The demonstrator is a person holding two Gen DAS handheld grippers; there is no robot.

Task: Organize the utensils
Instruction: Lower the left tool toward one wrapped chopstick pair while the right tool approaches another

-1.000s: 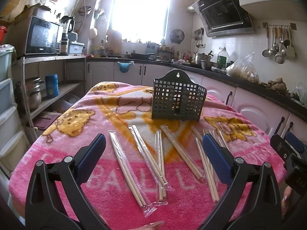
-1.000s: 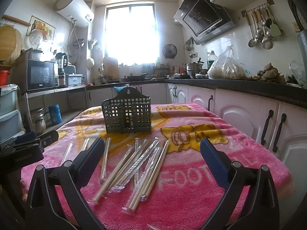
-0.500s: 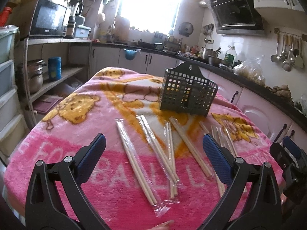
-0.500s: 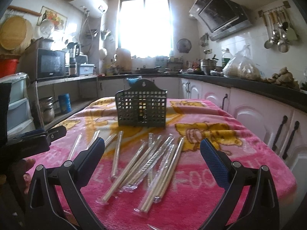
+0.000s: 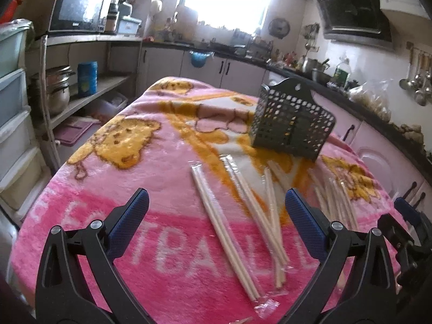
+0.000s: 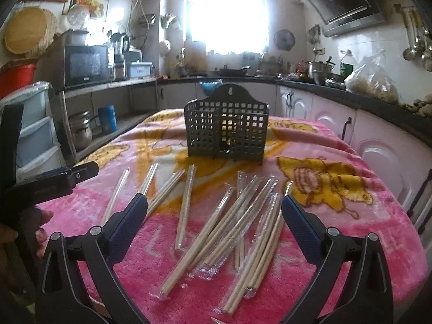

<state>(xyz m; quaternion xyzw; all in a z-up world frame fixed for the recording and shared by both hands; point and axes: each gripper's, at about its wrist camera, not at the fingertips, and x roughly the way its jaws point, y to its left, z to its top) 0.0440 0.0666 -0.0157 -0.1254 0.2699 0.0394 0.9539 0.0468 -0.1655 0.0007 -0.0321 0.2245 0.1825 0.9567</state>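
Left tool (image 5: 216, 210) and right tool (image 6: 214, 210): both wide, empty. Wrapped chopsticks (image 6: 229, 224) lie on the surface (image 6: 337, 216) near the basket (image 6: 226, 131).

A bright window (image 6: 225, 13) glares at top centre. A microwave (image 6: 86, 64) sits on a shelf at left, a range hood (image 6: 340, 2) (tilted, dark glass) at upper right, and white cabinets (image 6: 332, 124) under a black counter.

Fuzzy cloth, pale wood, matt plastic

Pink fleecy blanket (image 6: 351, 232) is covering the table; chopsticks (image 6: 210, 229) are showing pale matt wood in glossy clear wrappers; the perforated basket (image 6: 226, 132) is looking like dark matt plastic.
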